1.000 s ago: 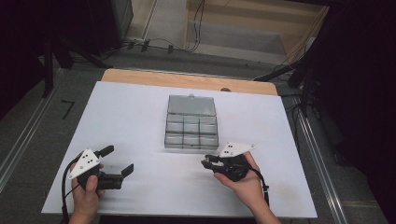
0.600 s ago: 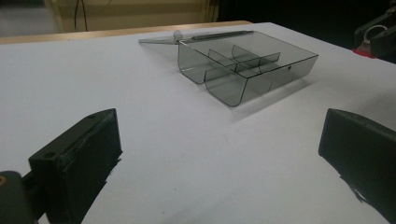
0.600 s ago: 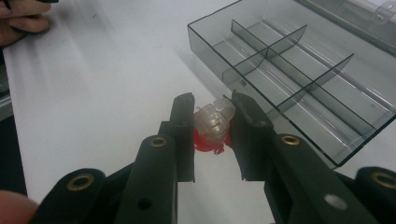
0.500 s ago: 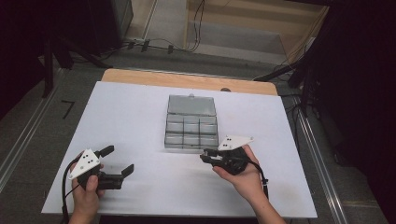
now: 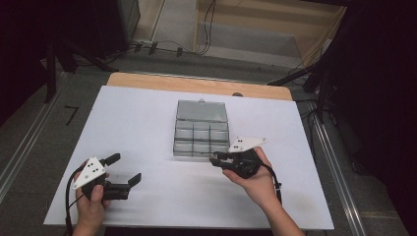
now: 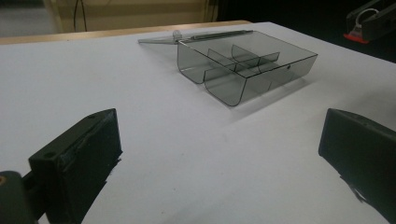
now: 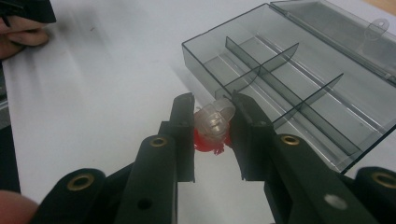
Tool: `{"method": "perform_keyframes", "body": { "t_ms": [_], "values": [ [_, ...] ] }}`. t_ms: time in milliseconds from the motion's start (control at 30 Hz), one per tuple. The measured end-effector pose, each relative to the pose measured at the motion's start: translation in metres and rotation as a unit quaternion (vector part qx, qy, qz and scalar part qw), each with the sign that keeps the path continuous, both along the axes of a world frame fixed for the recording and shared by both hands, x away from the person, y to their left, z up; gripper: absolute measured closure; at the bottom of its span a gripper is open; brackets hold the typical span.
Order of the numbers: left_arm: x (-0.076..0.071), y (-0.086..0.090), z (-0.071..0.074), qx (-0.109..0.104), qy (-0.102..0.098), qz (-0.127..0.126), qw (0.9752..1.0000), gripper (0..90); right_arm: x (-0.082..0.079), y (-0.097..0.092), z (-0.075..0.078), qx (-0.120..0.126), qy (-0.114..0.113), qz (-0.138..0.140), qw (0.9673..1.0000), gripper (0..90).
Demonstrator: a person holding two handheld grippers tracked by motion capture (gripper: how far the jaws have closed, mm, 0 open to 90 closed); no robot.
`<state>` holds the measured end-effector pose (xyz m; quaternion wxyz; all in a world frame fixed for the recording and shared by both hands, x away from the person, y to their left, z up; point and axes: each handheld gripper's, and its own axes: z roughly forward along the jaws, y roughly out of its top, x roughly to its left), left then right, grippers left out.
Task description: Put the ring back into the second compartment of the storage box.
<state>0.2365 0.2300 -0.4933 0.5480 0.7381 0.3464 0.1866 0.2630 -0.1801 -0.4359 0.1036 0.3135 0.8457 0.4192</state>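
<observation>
The right gripper (image 7: 212, 116) is clamped on a small clear plastic piece with a red part beneath it (image 7: 214, 122), held just at the near corner of a smoky grey transparent plastic organiser box with dividers (image 7: 299, 88). The box's compartments look empty, and its hinged lid (image 7: 336, 28) lies folded open flat behind it. The left gripper (image 5: 118, 169) rests low on the white table sheet (image 5: 142, 123), well apart from the box, its jaws spread wide with nothing between them. Nothing stands between either gripper and the box. A wooden table edge (image 5: 196, 84) runs beyond the sheet.
</observation>
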Motion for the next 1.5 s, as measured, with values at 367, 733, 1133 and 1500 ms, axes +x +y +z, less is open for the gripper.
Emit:
{"method": "perform_keyframes", "body": {
  "t_ms": [367,733,1133,1500],
  "values": [
    [0.000,0.000,0.000,0.001,-0.001,-0.002,1.0000,0.0,0.010,0.003,0.011,0.001,-0.004,-0.001,1.0000,69.0],
    [0.000,-0.001,0.000,0.001,-0.002,-0.003,1.0000,0.0,0.028,0.007,0.019,-0.003,-0.001,-0.002,1.0000,69.0],
    [0.000,-0.001,0.000,0.002,-0.002,-0.003,1.0000,0.0,0.045,0.013,0.022,-0.011,0.002,-0.009,0.9999,69.0],
    [0.000,-0.001,0.000,0.002,-0.003,-0.003,1.0000,0.0,0.061,0.018,0.022,-0.017,0.004,-0.014,0.9998,69.0]
  ]
}}
